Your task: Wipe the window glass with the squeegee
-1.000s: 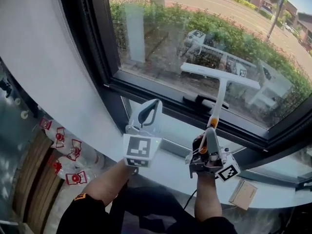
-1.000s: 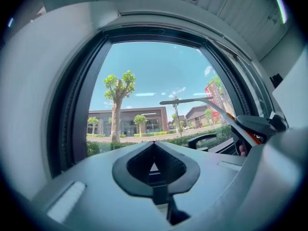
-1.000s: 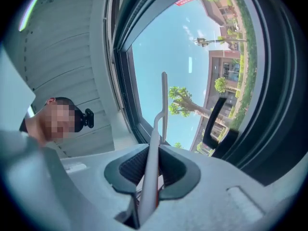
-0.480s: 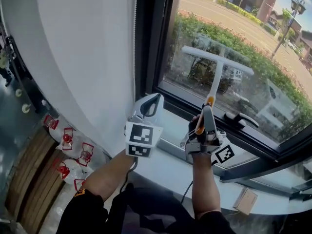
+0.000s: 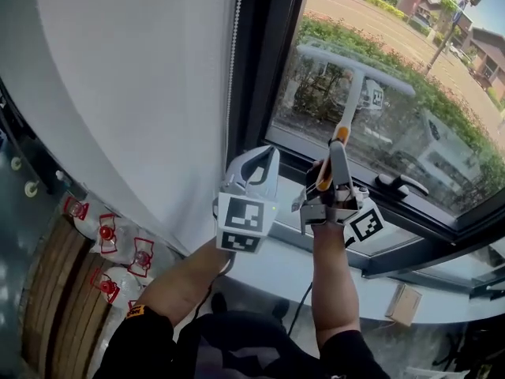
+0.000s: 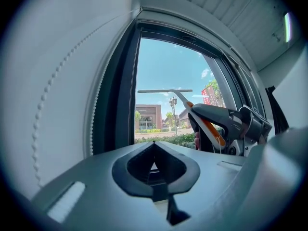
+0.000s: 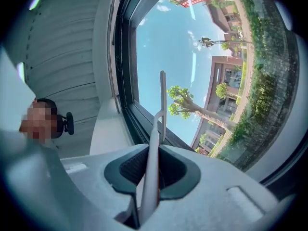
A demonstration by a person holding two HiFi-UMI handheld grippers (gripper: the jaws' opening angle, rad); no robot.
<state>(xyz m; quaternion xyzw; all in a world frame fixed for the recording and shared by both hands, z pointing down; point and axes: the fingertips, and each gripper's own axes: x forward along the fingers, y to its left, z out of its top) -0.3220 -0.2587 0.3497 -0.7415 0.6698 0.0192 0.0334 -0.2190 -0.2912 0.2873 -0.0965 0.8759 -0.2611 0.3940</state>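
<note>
A squeegee (image 5: 355,63) with a white T-shaped blade and an orange-collared handle stands upright against the window glass (image 5: 450,109), near the pane's left frame. My right gripper (image 5: 331,164) is shut on its handle, below the orange collar. The right gripper view shows the white handle (image 7: 153,158) clamped between the dark pads and running up to the blade, which is seen edge-on. My left gripper (image 5: 264,163) hovers just left of it, level with it, shut and holding nothing. In the left gripper view the blade (image 6: 165,91) lies across the sky, above the right gripper (image 6: 226,126).
A black window handle (image 5: 402,186) sits on the lower frame right of the squeegee. A white blind (image 5: 134,93) with a bead chain (image 5: 233,61) hangs at left. On the sill (image 5: 272,267) lies a small cardboard box (image 5: 403,304). Red-labelled bottles (image 5: 118,251) stand on the floor.
The right gripper has carried the squeegee left along the glass, from over the window handle towards the left frame. The left gripper moved along beside it, still shut.
</note>
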